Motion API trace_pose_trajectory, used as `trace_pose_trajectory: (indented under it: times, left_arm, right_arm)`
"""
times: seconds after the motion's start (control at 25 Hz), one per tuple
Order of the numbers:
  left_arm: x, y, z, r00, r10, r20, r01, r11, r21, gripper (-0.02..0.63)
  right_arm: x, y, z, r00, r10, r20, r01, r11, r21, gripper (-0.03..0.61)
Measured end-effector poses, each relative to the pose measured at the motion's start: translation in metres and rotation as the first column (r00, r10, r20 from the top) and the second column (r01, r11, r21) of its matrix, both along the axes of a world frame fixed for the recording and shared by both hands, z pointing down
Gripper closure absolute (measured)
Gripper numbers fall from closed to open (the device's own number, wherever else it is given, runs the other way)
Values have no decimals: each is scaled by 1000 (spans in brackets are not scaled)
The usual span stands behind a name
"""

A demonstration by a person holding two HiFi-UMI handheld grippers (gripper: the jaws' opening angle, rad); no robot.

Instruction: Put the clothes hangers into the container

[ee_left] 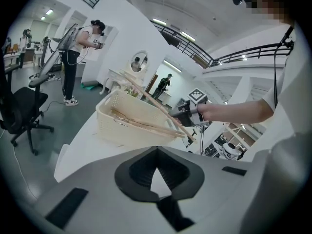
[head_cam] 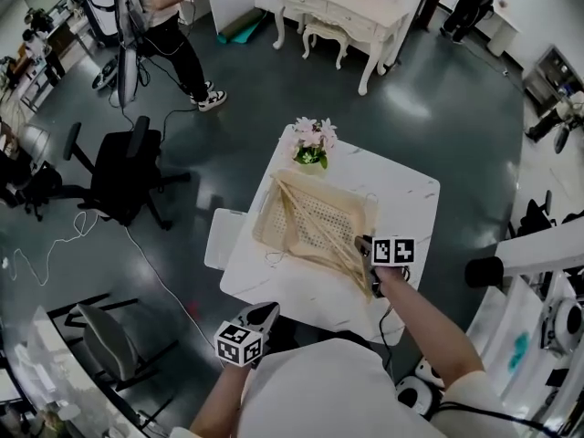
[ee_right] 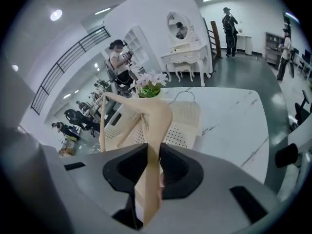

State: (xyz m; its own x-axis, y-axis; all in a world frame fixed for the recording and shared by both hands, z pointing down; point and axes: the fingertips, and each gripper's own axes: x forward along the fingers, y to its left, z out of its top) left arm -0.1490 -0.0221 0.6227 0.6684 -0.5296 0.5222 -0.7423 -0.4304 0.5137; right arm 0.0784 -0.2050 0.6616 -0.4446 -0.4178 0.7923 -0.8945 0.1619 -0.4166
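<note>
A cream perforated basket (head_cam: 358,210) stands on the white marble table (head_cam: 406,199), with several wooden clothes hangers (head_cam: 306,213) lying across it. My right gripper (head_cam: 368,261) hovers at the basket's near right corner, shut on one wooden hanger (ee_right: 152,118). That hanger's far end reaches over the basket (ee_right: 187,118). My left gripper (head_cam: 266,312) is at the table's near edge, away from the basket, shut with nothing in it. In the left gripper view the basket (ee_left: 124,130), its hangers (ee_left: 146,124) and the right gripper (ee_left: 179,117) lie ahead of the left gripper (ee_left: 156,152).
A pot of pink flowers (head_cam: 313,142) stands at the table's far corner behind the basket. A black office chair (head_cam: 123,172) is on the left of the dark floor. A person (head_cam: 173,35) and a white dressing table (head_cam: 347,12) are farther back.
</note>
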Motion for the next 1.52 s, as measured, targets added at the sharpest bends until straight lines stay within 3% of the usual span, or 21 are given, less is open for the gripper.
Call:
trace_pose_trajectory:
  times: [0.28, 0.72, 1.0, 1.16, 1.52]
  left_arm:
    - [-21, -11, 4, 1000, 4, -5, -5, 1000, -15, 606]
    - [-24, -20, 6, 999, 31, -17, -31, 999, -20, 606]
    - [-29, -24, 5, 999, 30, -15, -30, 999, -14, 606]
    - [-31, -24, 4, 999, 32, -16, -32, 999, -17, 606]
    - [-47, -17, 9, 997, 77, -16, -77, 997, -18, 606]
  right_arm:
    - [5, -7, 24, 969, -80, -233, 77, 997, -20, 488]
    - [38, -22, 28, 924, -60, -376, 54, 998, -27, 485]
    - [28, -27, 29, 923, -80, -375, 77, 997, -24, 476]
    - [23, -24, 31, 933, -100, -346, 92, 995, -39, 439]
    - [25, -18, 4, 930, -62, -362, 86, 995, 51, 420]
